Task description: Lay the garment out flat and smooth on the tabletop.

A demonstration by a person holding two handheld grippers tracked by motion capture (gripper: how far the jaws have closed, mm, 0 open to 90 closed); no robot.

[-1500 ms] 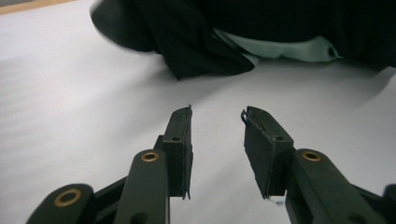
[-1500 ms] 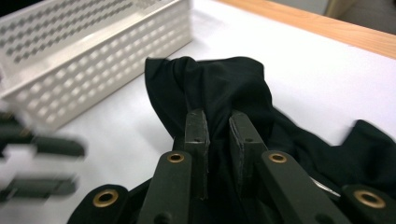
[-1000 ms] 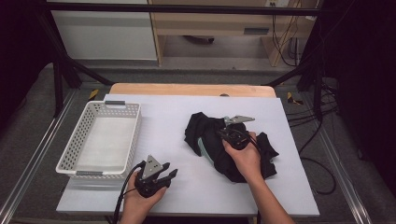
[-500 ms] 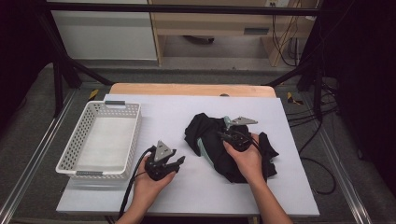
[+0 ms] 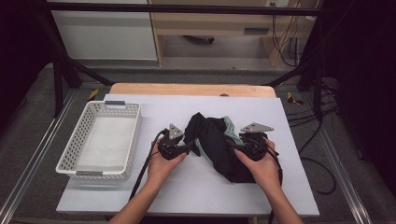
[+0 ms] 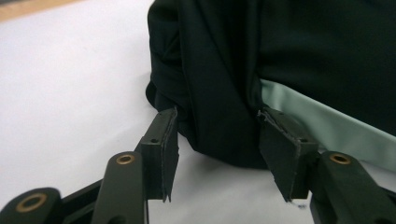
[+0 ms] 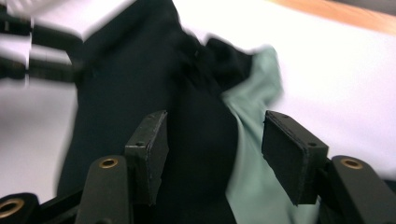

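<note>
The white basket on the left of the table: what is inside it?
Nothing can be seen inside the white basket: its pale floor shows bare in the high view. The near wall covers a narrow strip of the floor just behind it. The dark garment lies outside, on the table.

Both forearms reach in from the near edge, each hand gripping its tongs. The left tongs [image 5: 187, 148] and right tongs [image 5: 232, 148] point inward toward each other, well apart. Both pairs of jaws have just been opening and stand parted.
</note>
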